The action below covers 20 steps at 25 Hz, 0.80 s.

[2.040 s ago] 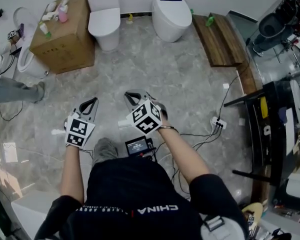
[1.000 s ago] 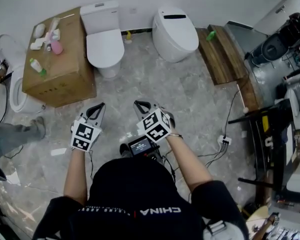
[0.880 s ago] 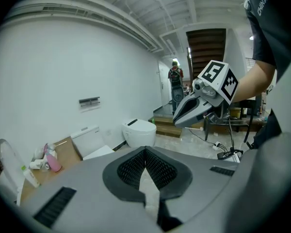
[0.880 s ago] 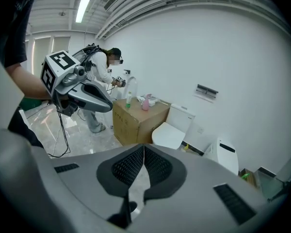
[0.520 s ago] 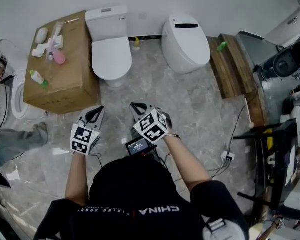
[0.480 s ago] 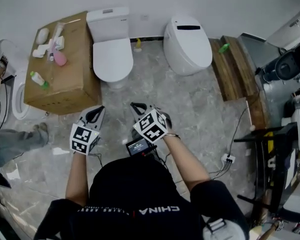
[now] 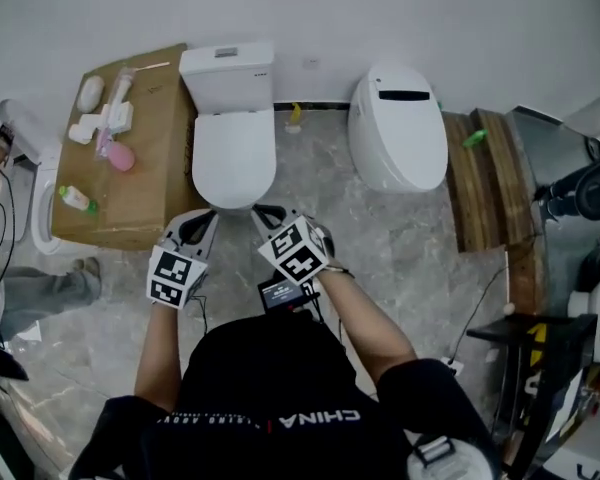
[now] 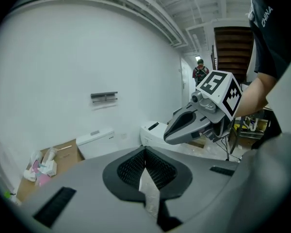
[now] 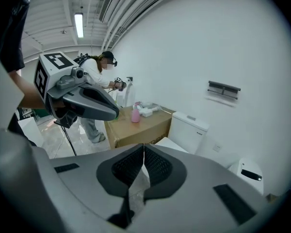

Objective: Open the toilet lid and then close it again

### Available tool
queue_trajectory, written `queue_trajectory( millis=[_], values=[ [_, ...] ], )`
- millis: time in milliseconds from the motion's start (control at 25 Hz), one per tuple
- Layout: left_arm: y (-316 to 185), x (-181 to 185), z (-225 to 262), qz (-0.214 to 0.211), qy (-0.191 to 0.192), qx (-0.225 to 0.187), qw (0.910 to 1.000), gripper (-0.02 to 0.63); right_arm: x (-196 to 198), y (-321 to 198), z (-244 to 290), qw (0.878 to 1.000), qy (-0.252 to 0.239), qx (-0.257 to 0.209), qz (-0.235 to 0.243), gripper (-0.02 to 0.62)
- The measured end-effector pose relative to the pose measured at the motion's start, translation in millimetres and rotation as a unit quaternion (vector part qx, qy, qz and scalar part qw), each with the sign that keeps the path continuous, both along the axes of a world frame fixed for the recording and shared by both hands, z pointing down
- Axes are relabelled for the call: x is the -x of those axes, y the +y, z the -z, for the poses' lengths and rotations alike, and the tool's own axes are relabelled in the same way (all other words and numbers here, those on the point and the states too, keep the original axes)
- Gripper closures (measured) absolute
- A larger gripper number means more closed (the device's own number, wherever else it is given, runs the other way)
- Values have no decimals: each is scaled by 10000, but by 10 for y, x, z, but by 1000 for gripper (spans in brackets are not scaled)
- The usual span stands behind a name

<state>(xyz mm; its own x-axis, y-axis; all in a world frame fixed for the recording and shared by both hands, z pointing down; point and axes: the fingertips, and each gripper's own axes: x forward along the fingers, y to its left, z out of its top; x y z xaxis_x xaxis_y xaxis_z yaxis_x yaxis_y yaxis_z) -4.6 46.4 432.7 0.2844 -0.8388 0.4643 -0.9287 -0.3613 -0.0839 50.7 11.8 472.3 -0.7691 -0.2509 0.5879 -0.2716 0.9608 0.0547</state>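
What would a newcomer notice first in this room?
Two white toilets stand against the wall: a tank toilet, lid down, and a rounded toilet to its right. Just before the tank toilet a person holds the left gripper and right gripper, both shut and empty. A cardboard box topped with bottles stands at its left.

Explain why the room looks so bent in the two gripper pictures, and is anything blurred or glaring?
Left gripper view: the wide-angle lens bows the white wall and blackens the corners. Right gripper view: same bulge; the ceiling lamp glares, and a mosaic patch hides the face of the bystander. Head view: even light, only faint shadows round the toilet.
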Motion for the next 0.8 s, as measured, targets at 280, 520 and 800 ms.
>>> queue_trajectory(
  millis=[280,520,800],
  values=[
    [-391,128,-154,55,8,178,9998,597,148,-451,-98,9998,4,124,125,580],
    [-490,203,-227,-443,-78,296,9986,597,276,-556,-71,9998,-26,183,-67,580],
    [-415,511,-235,-852,-307,367,9952,597,621,-568,78,9990,-149,115,-408,580]
  ],
)
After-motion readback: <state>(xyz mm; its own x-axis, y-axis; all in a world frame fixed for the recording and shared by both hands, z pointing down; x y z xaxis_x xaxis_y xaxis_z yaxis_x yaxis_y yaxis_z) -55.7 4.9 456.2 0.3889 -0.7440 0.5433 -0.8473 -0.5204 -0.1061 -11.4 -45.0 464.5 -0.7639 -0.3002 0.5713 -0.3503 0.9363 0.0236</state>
